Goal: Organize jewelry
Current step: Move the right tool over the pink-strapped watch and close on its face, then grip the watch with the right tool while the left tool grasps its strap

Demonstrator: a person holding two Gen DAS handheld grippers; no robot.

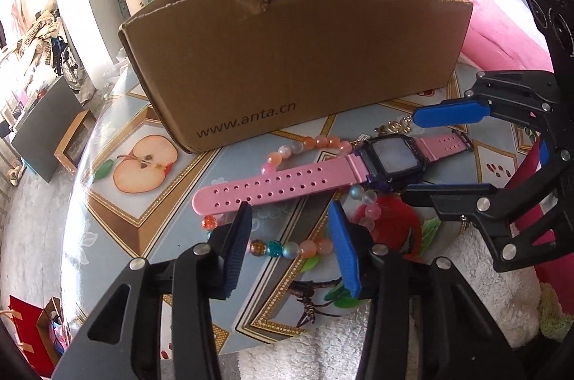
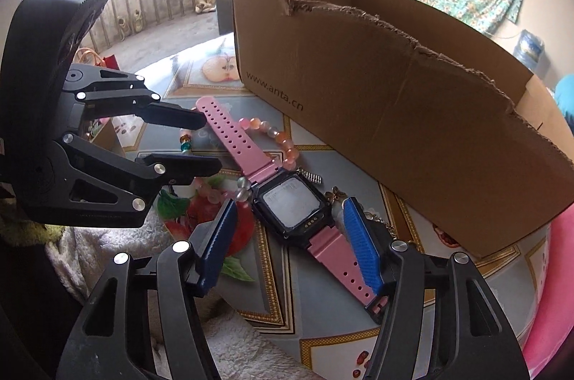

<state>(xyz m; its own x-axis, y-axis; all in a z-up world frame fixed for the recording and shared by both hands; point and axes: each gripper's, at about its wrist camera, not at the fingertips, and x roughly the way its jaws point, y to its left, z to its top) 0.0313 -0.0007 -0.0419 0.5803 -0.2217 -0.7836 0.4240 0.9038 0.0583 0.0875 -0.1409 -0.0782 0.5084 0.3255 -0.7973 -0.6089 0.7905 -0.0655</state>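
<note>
Right wrist view: pink watch (image 2: 287,204) flat on the table (image 2: 323,326) before the cardboard box (image 2: 412,114), long axis running between both tongs; right gripper (image 2: 290,247) unclenched astride the buckle-side strap, left gripper (image 2: 208,139) unclenched near the holed end, nothing grasped.

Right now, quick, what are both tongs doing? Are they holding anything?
Left tongs: open, holding nothing, set around the bead bracelet.
Right tongs: open, holding nothing, set around the pink watch.
</note>
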